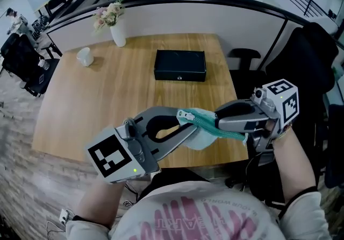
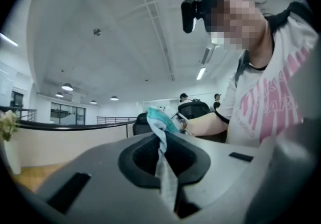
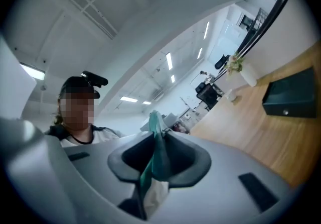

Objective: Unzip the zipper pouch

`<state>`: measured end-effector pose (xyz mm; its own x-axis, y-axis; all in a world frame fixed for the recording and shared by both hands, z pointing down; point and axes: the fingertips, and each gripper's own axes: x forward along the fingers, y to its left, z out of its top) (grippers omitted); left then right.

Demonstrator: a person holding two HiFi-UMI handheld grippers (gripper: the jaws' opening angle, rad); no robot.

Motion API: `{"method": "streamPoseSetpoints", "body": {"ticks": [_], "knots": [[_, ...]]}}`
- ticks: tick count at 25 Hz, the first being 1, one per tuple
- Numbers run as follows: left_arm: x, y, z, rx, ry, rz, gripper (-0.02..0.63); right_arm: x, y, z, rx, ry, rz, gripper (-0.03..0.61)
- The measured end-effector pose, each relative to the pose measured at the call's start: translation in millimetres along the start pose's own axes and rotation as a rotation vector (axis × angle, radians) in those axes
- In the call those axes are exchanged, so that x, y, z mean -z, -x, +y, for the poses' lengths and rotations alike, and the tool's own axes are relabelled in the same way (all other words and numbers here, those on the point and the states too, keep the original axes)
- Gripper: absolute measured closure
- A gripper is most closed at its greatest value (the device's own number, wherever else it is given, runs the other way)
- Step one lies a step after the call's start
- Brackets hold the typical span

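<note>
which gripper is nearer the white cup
Left. The left gripper is toward the person and right of the white cup; the right gripper is farther right still, beyond the zipper pouch.

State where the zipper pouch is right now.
In the head view, the zipper pouch is held in the air over the table's near edge, right of centre, gripped between the left tool and the right tool.

Table [image 1: 107, 99] of light wood, rectangular. On it: black box [image 1: 180, 65] (closed, far middle); white vase [image 1: 118, 34] with pale flowers, far-left corner; small white cup [image 1: 85, 56] near the vase.
</note>
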<state>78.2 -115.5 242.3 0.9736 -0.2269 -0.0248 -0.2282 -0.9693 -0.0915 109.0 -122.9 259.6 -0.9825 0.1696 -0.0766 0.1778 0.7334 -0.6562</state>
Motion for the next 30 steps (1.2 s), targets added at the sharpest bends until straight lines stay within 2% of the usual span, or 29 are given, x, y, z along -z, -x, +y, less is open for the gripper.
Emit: {"method": "streamPoseSetpoints", "body": {"ticks": [2, 3, 5, 8, 10, 12, 16, 22, 27, 30], "knots": [[11, 5, 11, -0.093, 0.022, 0.030, 0.601, -8, 6, -15, 0.139, 0.044, -0.021, 0.466], [15, 7, 15, -0.134, 0.026, 0.048, 0.601, -13, 10, -19, 0.216, 0.081, -0.030, 0.460], [20, 10, 22, -0.207, 0.021, 0.078, 0.601, -28, 19, -22, 0.383, 0.177, -0.052, 0.402], [21, 14, 33, -0.332, 0.021, 0.091, 0.601, -56, 23, -10, 0.623, 0.355, -0.121, 0.400], [22, 15, 40, -0.415, 0.028, 0.096, 0.601, -67, 5, 0, 0.712, 0.465, -0.156, 0.402], [27, 13, 44, -0.471, 0.028, 0.121, 0.601, -68, -27, 2, 0.728, 0.533, -0.140, 0.402], [37, 6, 49, -0.526, 0.026, 0.176, 0.601, -60, -71, -13, 0.763, 0.594, -0.020, 0.402], [46, 6, 56, -0.605, 0.049, 0.199, 0.601, -50, -75, -32, 0.881, 0.643, 0.051, 0.425], [50, 8, 58, -0.626, 0.091, 0.213, 0.601, -48, -81, -34, 0.945, 0.752, 0.086, 0.449], [52, 11, 59, -0.633, 0.095, 0.222, 0.600, -49, -85, -34, 0.965, 0.780, 0.106, 0.449]]}}
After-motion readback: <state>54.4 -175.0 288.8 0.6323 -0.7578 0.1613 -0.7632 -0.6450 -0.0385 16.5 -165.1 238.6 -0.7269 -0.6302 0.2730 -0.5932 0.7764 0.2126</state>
